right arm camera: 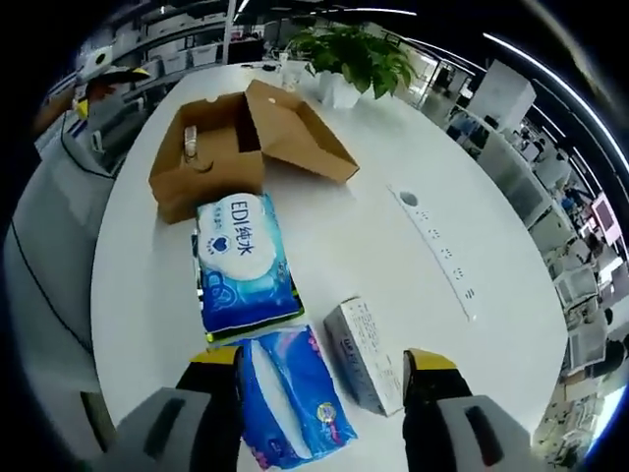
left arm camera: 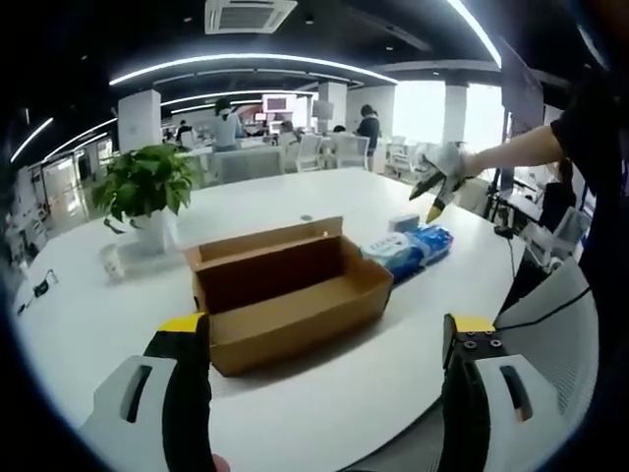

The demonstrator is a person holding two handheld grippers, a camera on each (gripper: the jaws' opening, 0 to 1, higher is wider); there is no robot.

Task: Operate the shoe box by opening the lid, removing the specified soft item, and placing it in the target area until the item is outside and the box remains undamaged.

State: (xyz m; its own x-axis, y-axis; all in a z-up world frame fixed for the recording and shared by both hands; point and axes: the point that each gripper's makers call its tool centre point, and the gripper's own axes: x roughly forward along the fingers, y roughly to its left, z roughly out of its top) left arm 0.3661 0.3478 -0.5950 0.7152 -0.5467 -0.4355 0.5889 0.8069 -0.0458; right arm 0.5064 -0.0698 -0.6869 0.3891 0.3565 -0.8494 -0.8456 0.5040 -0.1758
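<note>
Shoe box (left arm camera: 290, 295): brown cardboard, long and low, set on the white table, lid folded back and open. In the right gripper view a roll of tape (right arm camera: 193, 147) is seen inside it. Blue-and-white soft tissue pack (right arm camera: 244, 264) is laid flat outside the box, just beside its short end; a second blue-pink soft pack (right arm camera: 290, 393) lies next to the first.

Box mouth: shoe box (right arm camera: 211, 147) open, lid (right arm camera: 295, 128) folded back, access from above.
Near end of box: blocked by two wipe packs (right arm camera: 241, 265) and small carton (right arm camera: 364, 354).
Table (right arm camera: 383, 236) far edge: potted plant (right arm camera: 349, 59).
Table middle: bare beside power strip (right arm camera: 437, 246).
</note>
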